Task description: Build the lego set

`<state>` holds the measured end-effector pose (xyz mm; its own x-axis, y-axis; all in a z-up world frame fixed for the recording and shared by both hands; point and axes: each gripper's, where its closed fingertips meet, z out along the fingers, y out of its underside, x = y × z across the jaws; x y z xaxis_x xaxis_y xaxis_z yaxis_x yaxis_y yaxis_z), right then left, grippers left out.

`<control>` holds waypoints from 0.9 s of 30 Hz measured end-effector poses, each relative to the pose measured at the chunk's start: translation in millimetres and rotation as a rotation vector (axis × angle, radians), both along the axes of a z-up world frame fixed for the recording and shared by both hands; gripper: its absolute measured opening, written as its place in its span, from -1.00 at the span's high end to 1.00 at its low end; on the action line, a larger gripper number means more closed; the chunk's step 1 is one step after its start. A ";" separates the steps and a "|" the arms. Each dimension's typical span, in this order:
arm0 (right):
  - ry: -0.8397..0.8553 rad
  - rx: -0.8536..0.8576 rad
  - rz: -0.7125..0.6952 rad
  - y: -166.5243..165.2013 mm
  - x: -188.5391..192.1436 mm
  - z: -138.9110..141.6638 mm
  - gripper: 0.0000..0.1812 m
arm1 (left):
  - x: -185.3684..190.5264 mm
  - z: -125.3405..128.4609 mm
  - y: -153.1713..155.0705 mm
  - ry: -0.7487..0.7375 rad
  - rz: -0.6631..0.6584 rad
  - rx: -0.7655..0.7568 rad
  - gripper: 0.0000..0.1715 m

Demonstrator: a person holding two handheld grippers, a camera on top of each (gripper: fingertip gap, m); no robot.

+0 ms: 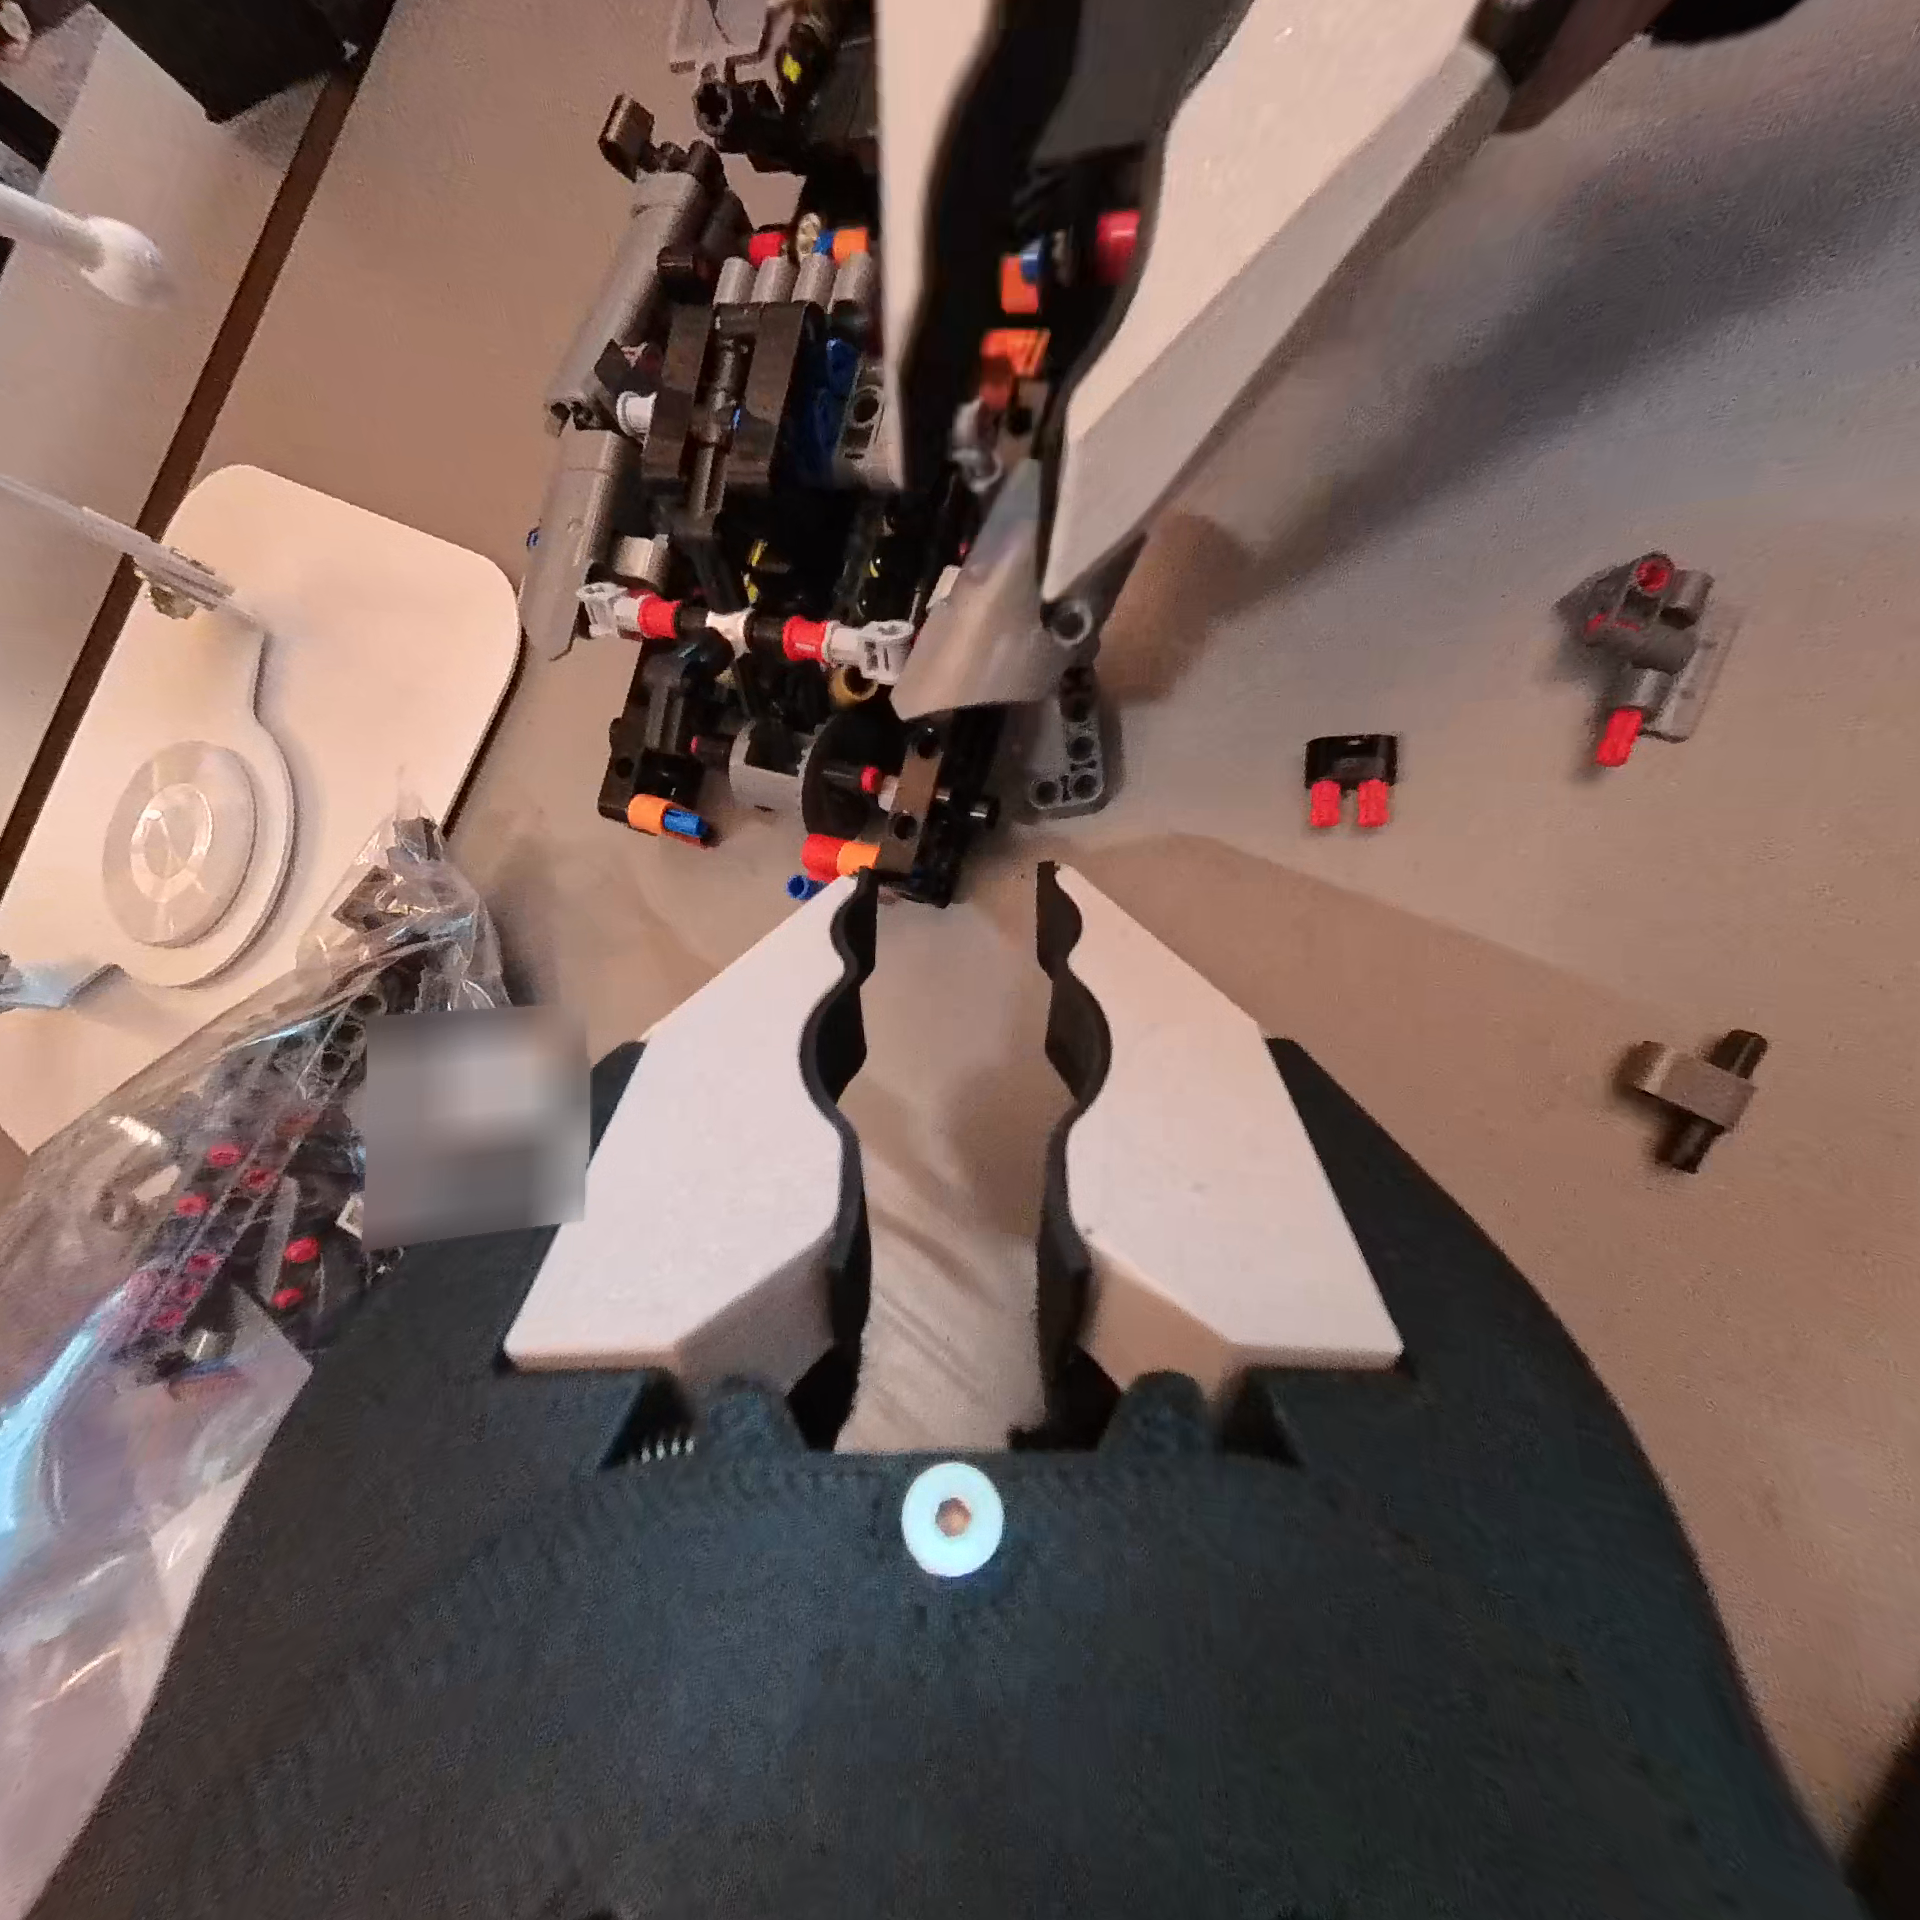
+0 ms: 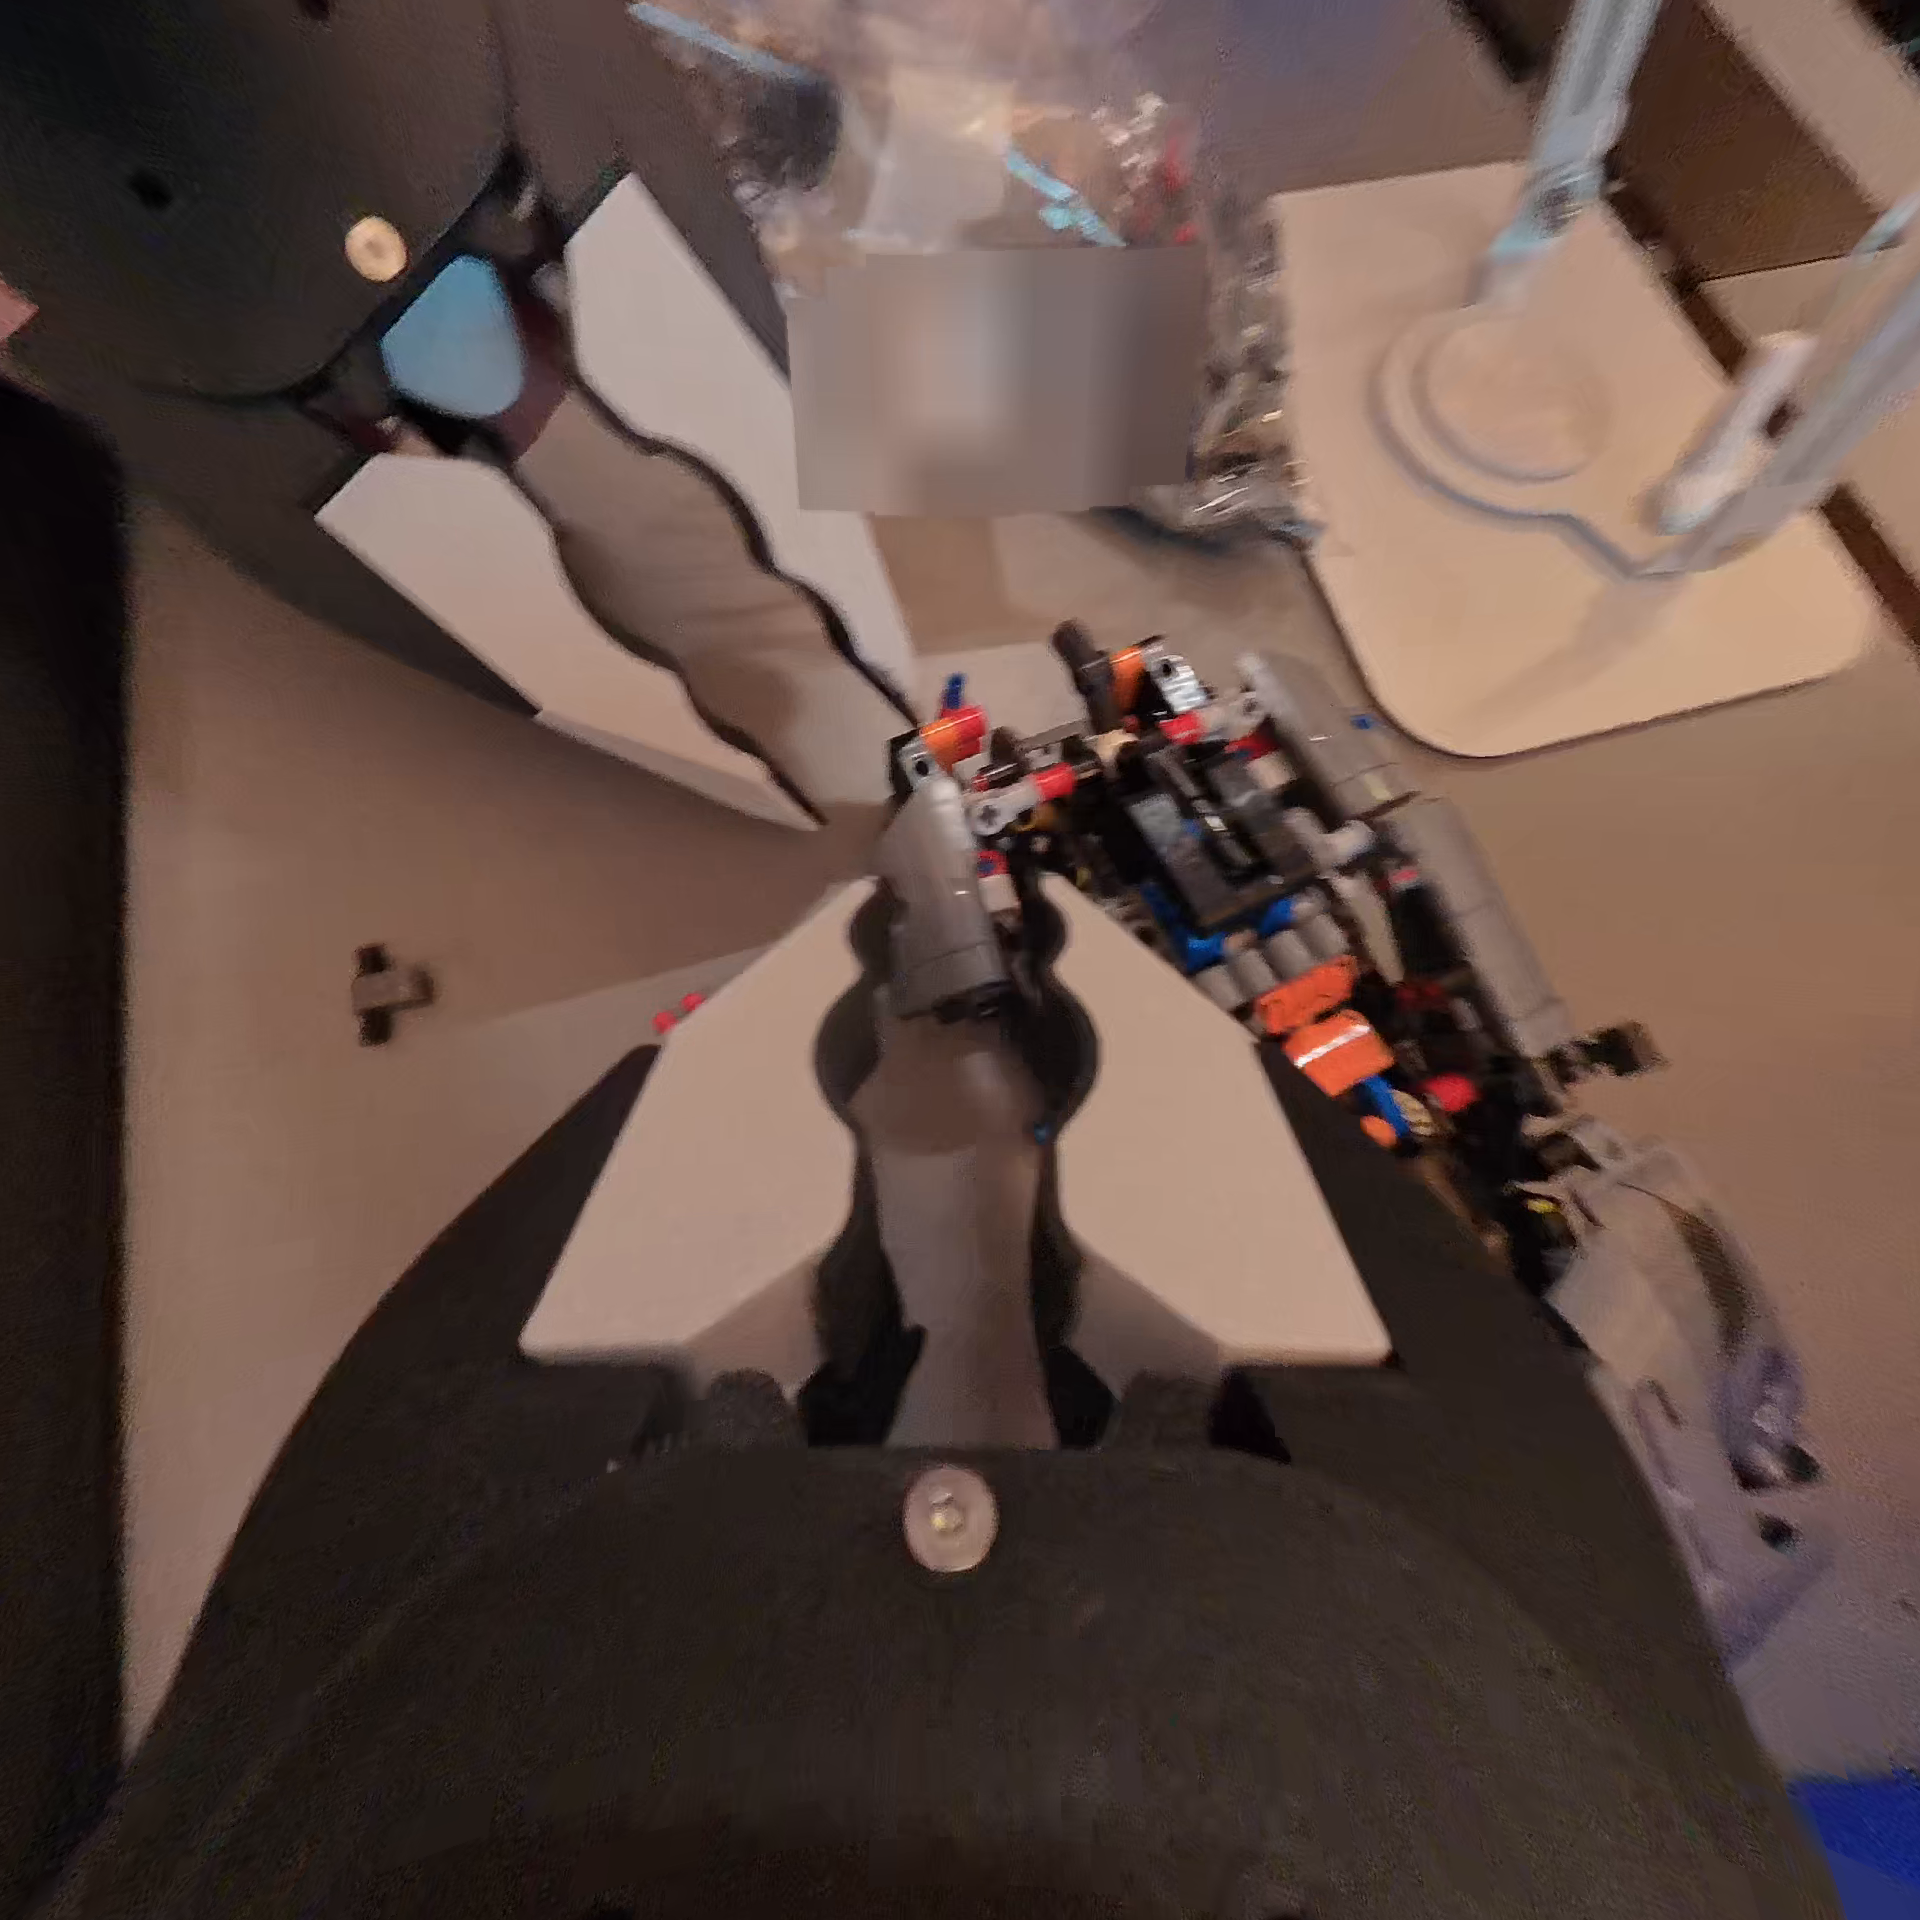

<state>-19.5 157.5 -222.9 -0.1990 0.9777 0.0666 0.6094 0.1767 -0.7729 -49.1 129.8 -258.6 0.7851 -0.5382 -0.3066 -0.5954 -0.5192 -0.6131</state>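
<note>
The partly built lego model (image 1: 727, 436) of black, grey, red, blue and orange pieces lies on the tan table (image 1: 1558, 312). My left gripper (image 1: 956, 883) is open and empty, with its fingertips just short of the model's near end. My right gripper (image 2: 961, 904) reaches in from the opposite side. It is shut on a curved grey panel (image 2: 940, 925) at the model's (image 2: 1299, 883) edge. The panel also shows in the left wrist view (image 1: 987, 613) at the right gripper's fingertips. The left gripper (image 2: 862, 769) shows open in the right wrist view.
Loose on the table lie a black piece with two red pins (image 1: 1351, 774), a small grey sub-assembly (image 1: 1642, 644) and a grey piece on a black pin (image 1: 1694, 1091). A clear bag of parts (image 1: 260, 1143) and a white stand base (image 1: 343, 644) lie to the left. The gap from one gripper's tips to the other's is roughly 6 cm.
</note>
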 end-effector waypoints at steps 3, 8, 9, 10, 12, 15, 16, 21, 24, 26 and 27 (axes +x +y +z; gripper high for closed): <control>-0.013 -0.003 -0.045 6.5 0.1 -2.3 0.55 | 1.0 -0.3 0.0 -0.003 -0.004 0.001 0.65; -0.022 0.002 -0.019 1.5 -3.6 -8.3 0.72 | 3.3 -0.9 0.5 0.008 -0.018 0.008 0.62; -0.023 -0.021 -0.008 -3.1 -4.0 -9.1 0.85 | 5.4 -1.2 0.3 0.000 -0.024 0.008 0.58; -0.020 -0.018 -0.001 -5.4 -4.7 -9.3 0.92 | 6.8 -2.2 0.1 -0.002 -0.024 0.005 0.55; -0.019 0.015 0.018 -7.1 -4.1 -8.4 1.00 | 5.9 -0.3 0.6 0.021 -0.028 0.023 0.64; -0.051 -0.056 0.056 -15.6 1.0 -11.4 1.00 | 11.8 -0.6 -2.1 -0.003 -0.053 0.006 0.57; -0.063 -0.068 0.069 -17.9 2.7 -13.1 1.00 | 12.9 -1.0 -2.3 -0.003 -0.059 0.007 0.56; -0.040 -0.035 0.022 -10.6 3.7 -2.7 0.85 | 18.4 0.6 -4.7 -0.019 -0.078 0.005 0.61; -0.041 -0.018 -0.054 4.2 6.2 -0.9 0.68 | 20.0 0.1 -6.0 -0.005 -0.091 0.004 0.59; -0.059 -0.058 -0.049 2.4 4.8 -8.9 0.66 | 21.4 -1.2 -6.0 0.006 -0.100 0.001 0.56; -0.067 -0.081 -0.043 -0.8 3.1 -12.4 0.64 | 23.8 -1.2 -6.0 0.000 -0.109 0.001 0.53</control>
<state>-16.3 156.7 -235.2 -0.1581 0.9871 -0.0249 0.6658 0.0879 -0.7410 -25.3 123.8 -259.9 0.7220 -0.6198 -0.3074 -0.6482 -0.4507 -0.6138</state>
